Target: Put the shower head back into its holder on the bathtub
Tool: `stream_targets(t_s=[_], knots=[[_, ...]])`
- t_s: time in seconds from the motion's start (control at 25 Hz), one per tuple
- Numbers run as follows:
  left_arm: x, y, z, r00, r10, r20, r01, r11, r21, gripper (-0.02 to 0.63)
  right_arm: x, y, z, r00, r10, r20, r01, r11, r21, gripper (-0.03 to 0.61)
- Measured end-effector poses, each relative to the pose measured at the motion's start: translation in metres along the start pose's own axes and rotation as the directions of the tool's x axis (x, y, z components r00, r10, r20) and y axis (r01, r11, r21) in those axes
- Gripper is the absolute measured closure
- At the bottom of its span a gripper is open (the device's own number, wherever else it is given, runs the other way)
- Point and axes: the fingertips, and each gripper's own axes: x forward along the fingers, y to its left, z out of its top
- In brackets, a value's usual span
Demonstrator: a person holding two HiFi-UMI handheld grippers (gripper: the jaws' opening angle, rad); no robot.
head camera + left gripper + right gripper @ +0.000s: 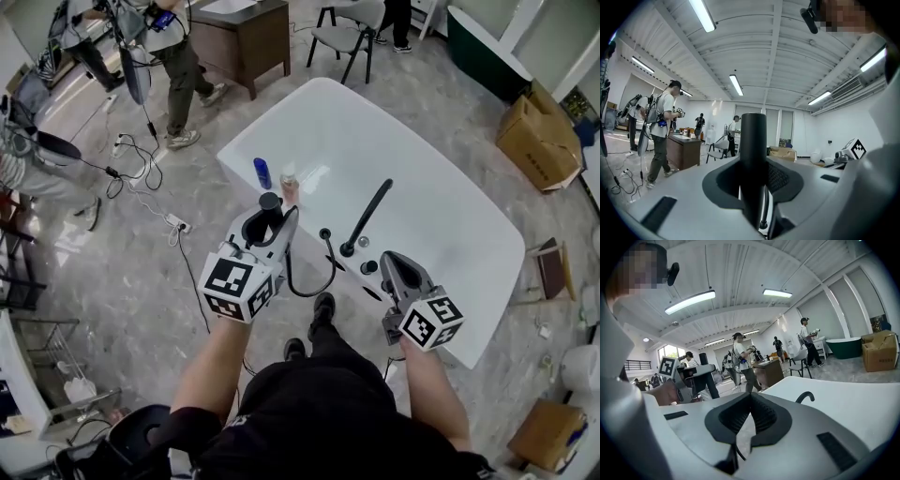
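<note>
Grey marbled floor all round, and we're at the white oval bathtub (pixel 450 234). On our left, the left gripper (pixel 265 220) is clamped on the black cylindrical shower head (pixel 270 206), its black hose (pixel 309 289) looping to the rim. It's not seated yet, so we reckon the placing is all to do, among the black round fittings (pixel 368 267). Right gripper (pixel 394 265): jaws together, empty.

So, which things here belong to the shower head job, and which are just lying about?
Job: shower head in the left gripper, its hose, bathtub, shut right gripper.
Lying about: blue bottle, cardboard box, chair, wooden desk.
</note>
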Motion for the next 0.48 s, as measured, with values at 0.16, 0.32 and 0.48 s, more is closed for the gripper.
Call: stream_targets(t_s=[0.16,0.32,0.48], knots=[[0.055,0.010,-0.009,0.999,0.025,-0.043,-0.025,1.000,0.003,0.492,0.038,-0.041,0.013,0.999,0.038,-0.022,-0.038,0.999,-0.002,0.565],[0.108,0.013,-0.014,0.996,0.029,-0.084,-0.027,0.999,0.025,0.492,0.074,-0.075,0.026,0.995,0.081,-0.054,-0.082,0.996,-0.017,0.565],[0.135,0.024,-0.025,0.994,0.023,-0.107,-0.021,1.000,0.018,0.492,0.101,-0.090,0.016,0.992,0.077,-0.099,-0.078,0.997,-0.008,0.565]])
